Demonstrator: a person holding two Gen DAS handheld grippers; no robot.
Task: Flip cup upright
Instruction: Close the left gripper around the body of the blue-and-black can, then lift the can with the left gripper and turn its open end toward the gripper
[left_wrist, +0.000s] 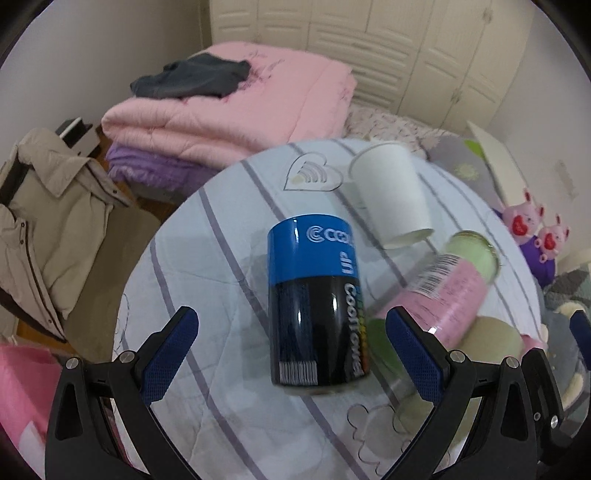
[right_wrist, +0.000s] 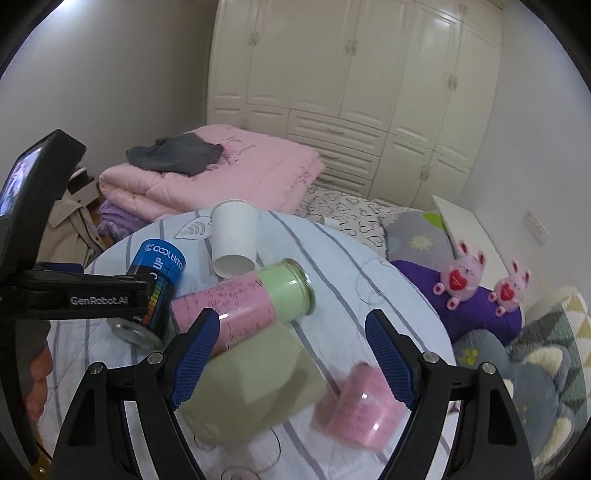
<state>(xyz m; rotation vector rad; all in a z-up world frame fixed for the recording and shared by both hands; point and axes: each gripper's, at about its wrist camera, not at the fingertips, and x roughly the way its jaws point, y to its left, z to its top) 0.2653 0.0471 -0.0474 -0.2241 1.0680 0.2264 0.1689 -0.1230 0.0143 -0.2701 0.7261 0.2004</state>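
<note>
Left gripper (left_wrist: 291, 354) spread wide, nothing clamped; right gripper (right_wrist: 291, 354) likewise gaping, fingers apart and bare.

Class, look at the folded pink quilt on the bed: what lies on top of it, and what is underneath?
A dark grey garment lies crumpled on the pink quilt. Beneath, a purple blanket shows at one edge; the rest is covered.

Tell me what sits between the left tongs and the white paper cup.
The blue-and-black can lies on its side directly ahead of the open left tongs, with the white paper cup on its side beyond it. The pink-and-green can lies right of that line.
</note>
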